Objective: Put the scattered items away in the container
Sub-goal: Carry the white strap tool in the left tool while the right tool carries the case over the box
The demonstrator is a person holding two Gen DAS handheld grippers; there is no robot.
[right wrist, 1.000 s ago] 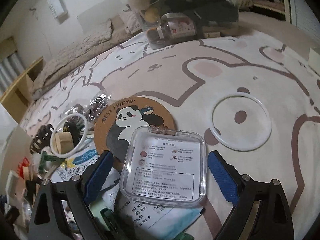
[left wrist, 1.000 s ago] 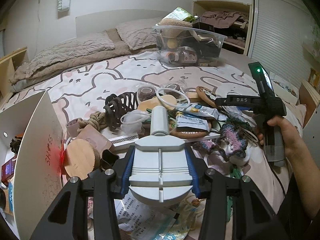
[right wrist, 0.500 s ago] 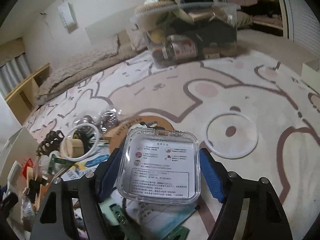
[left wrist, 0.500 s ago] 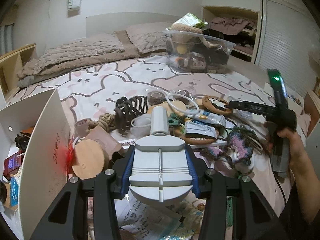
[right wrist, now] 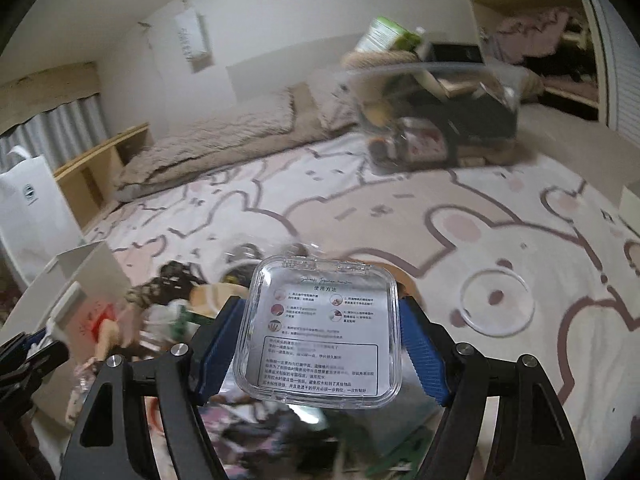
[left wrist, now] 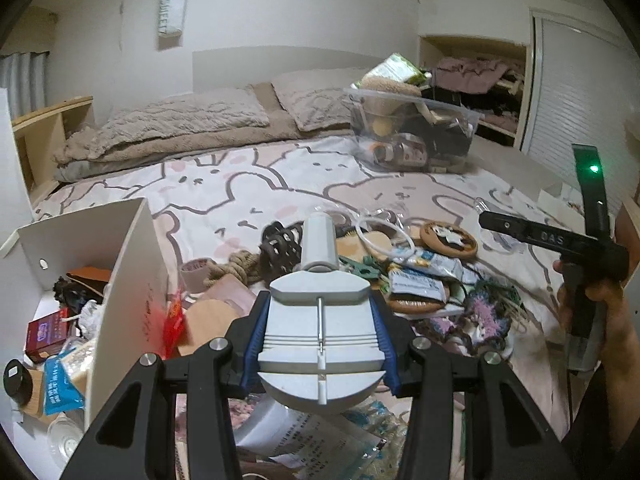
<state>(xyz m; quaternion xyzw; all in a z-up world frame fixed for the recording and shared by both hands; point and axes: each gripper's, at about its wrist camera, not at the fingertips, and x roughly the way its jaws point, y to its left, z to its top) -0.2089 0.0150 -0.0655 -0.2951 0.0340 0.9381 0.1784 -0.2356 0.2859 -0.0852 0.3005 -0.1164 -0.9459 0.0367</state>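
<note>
My left gripper (left wrist: 320,320) is shut on a grey plastic tool (left wrist: 320,352) with a long neck, held above the clutter on the bed. My right gripper (right wrist: 322,340) is shut on a clear square plastic case (right wrist: 324,320) with a printed label, lifted off the bedspread. A white open box (left wrist: 120,280) with several items inside stands just left of the left gripper. In the right wrist view, that white box (right wrist: 88,272) is to the lower left. In the left wrist view, a hand (left wrist: 600,304) holds the right gripper's handle at the far right.
A heap of loose items (left wrist: 420,272) covers the near bed: a panda coaster (left wrist: 448,238), packets, a rope coil, a dark hair claw. A white ring (right wrist: 496,304) lies alone on the bedspread. A full clear bin (left wrist: 412,136) stands at the back right, with pillows behind.
The right gripper's jaws closed on the clear case and lifted it up off the coaster and papers. The left gripper rose slightly with the grey tool still in it.
</note>
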